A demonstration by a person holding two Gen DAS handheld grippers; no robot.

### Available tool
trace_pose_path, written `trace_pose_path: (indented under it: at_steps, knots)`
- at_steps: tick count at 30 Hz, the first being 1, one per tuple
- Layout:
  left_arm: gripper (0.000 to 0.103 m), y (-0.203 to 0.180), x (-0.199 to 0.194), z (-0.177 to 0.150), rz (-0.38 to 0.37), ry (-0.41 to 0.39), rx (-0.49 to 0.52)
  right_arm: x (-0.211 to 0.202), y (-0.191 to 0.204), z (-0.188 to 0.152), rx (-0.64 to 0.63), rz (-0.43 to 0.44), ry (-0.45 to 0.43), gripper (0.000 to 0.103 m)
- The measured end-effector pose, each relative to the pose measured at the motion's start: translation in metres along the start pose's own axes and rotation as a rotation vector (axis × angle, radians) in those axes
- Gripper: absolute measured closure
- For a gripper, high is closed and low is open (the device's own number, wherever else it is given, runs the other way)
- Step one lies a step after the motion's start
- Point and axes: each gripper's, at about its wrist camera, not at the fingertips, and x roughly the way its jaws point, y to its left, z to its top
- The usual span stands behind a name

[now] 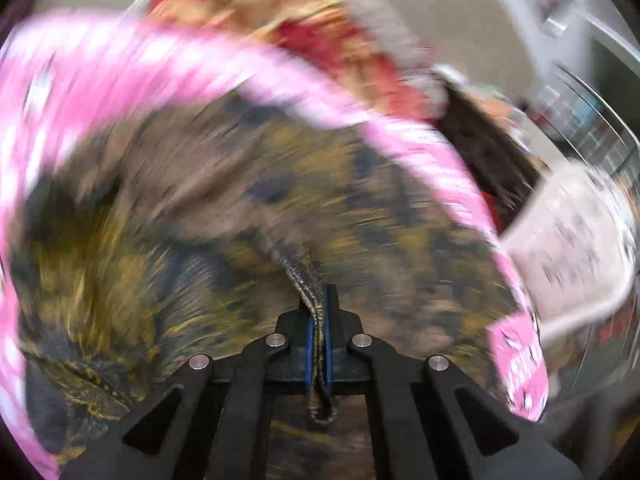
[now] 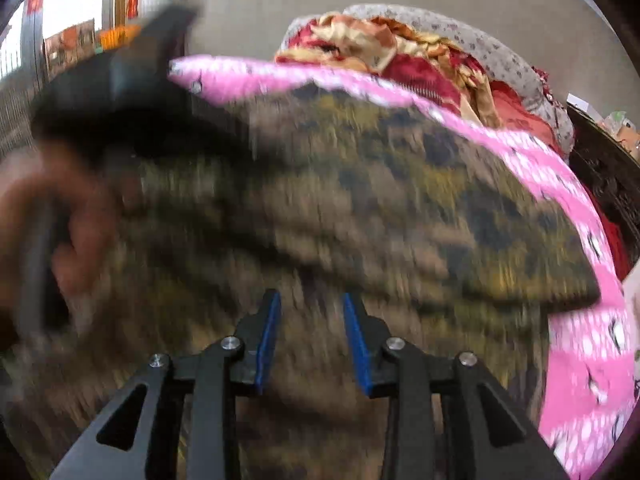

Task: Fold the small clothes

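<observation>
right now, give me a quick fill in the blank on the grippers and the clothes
1. The left gripper is ____ on a hem of the camo garment.
2. The right gripper is ____, nothing between its pads.
3. The garment lies on a ____ cloth.

Missing: shut; open; pink

The small garment (image 1: 248,208) is brown with yellow and dark blotches. The sheet (image 2: 576,344) under it is pink with white dots. The quilt (image 2: 400,52) is red and gold.
</observation>
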Motion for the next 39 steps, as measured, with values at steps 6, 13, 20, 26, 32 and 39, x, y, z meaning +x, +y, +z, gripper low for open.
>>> trace_pose_path:
  at_steps: [6, 13, 20, 26, 32, 39]
  knots:
    - [0.103, -0.089, -0.087, 0.03, -0.129, -0.15, 0.302, -0.004, 0.0, -0.016, -0.007, -0.05, -0.034, 0.059]
    - [0.103, -0.032, -0.135, 0.05, 0.001, -0.183, 0.26, -0.005, -0.005, -0.017, 0.012, -0.03, -0.032, 0.057]
    - [0.103, 0.084, -0.051, 0.019, 0.19, 0.07, 0.068, -0.001, -0.004, -0.016, 0.016, -0.029, -0.028, 0.056]
    - [0.103, 0.106, -0.039, -0.013, 0.21, 0.138, -0.005, -0.001, -0.005, -0.015, 0.03, -0.016, -0.021, 0.055]
    - [0.103, 0.105, -0.067, -0.008, 0.265, 0.048, -0.012, -0.039, -0.068, 0.031, 0.144, 0.005, -0.144, 0.055]
    - [0.096, 0.083, -0.071, 0.006, 0.278, -0.092, -0.025, 0.009, -0.184, 0.037, 0.303, 0.055, -0.043, 0.091]
